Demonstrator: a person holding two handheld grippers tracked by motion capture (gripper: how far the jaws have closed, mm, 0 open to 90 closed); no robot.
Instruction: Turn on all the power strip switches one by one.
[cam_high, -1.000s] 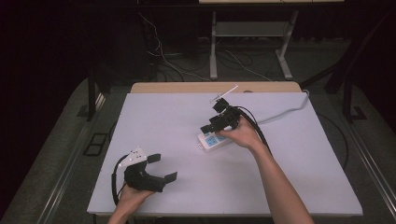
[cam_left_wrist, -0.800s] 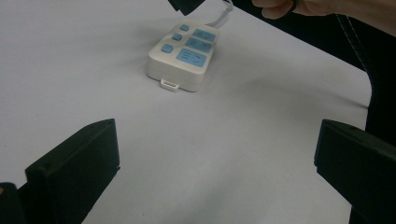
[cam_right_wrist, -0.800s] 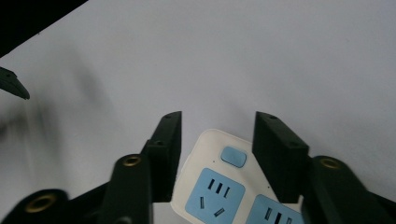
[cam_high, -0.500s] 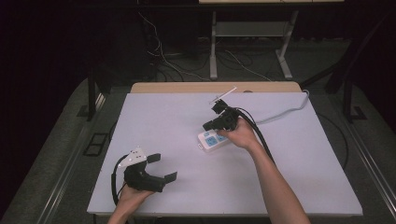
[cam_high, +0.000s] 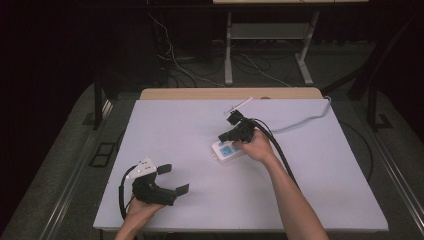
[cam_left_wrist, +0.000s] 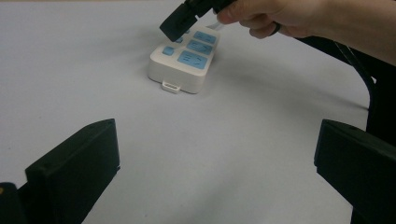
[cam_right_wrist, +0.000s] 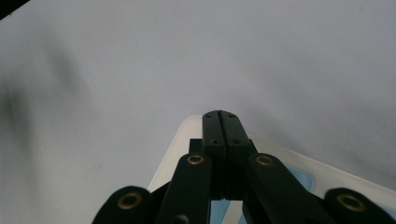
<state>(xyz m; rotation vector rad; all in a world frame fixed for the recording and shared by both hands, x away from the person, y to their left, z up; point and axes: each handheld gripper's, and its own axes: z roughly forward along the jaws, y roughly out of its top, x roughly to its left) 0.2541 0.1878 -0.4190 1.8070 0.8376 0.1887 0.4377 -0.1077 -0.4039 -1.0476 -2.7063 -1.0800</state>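
Note:
A white power strip (cam_high: 227, 151) with blue buttons lies flat near the middle of the table (cam_high: 190, 125). In the left gripper view the power strip (cam_left_wrist: 184, 63) sits ahead, short end toward me. My right gripper (cam_high: 223, 137) is shut with nothing between its jaws, its tip over the strip's far left part. Its tip (cam_left_wrist: 175, 25) hangs at a small blue button; I cannot tell if it touches. From the right gripper view the closed jaws of the right gripper (cam_right_wrist: 222, 116) point over the strip's white edge (cam_right_wrist: 180, 140). My left gripper (cam_high: 173, 179) rests open at the front left, its jaws wide apart around bare table (cam_left_wrist: 218, 135).
A white cable (cam_high: 305, 121) runs from the strip to the table's back right corner. A black cable (cam_high: 280, 155) trails along the right forearm. Beyond the table's far edge stand a wooden ledge (cam_high: 230, 93), loose floor wires and a metal frame.
The right hand and its gripper have edged slightly left over the power strip. The left gripper has stayed where it was.

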